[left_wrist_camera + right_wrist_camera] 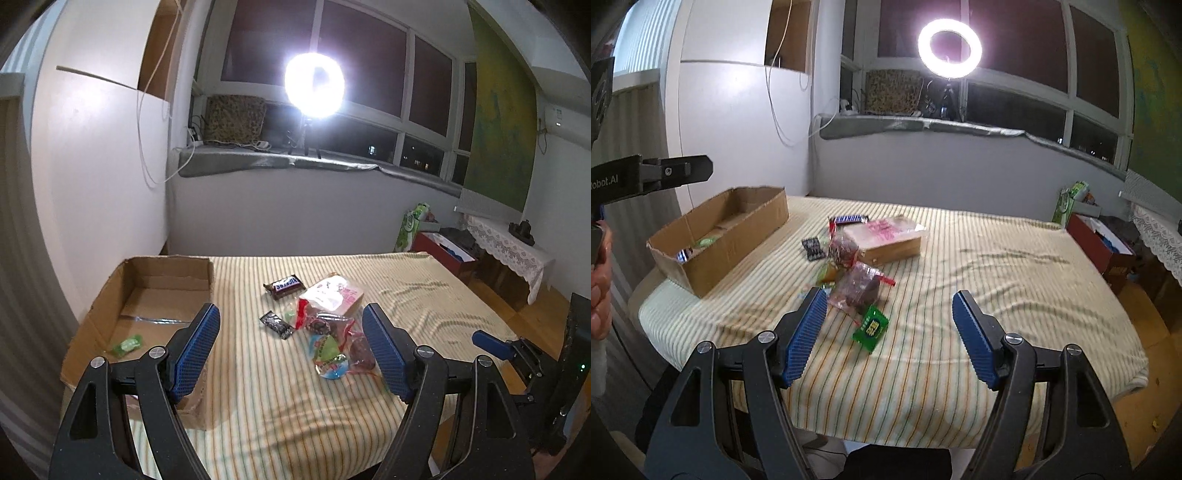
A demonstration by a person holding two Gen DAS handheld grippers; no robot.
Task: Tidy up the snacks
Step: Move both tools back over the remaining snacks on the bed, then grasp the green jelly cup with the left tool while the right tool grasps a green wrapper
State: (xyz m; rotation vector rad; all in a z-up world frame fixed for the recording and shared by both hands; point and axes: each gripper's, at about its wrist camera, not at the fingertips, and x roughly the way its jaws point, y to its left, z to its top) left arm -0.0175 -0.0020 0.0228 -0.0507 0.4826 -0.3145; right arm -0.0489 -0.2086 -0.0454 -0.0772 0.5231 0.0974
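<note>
A pile of snacks lies mid-table on the striped cloth: a Snickers bar (283, 286), a small black packet (276, 324), a pink-printed boxed pack (334, 293) and clear bags of round sweets (332, 347). A green packet (870, 328) lies nearest the right gripper. An open cardboard box (168, 291) at the left holds a green sweet (127, 344). My left gripper (291, 314) hangs open above the table, nothing between its fingers. My right gripper (889, 300) is open too, hovering near the front edge, empty.
The table's front and right edges (1108, 373) drop to a wood floor. A ring light (949, 48) glares from the window sill. A red box (1100, 243) and a lace-covered stand sit at the right. A hand (600, 280) shows at the left.
</note>
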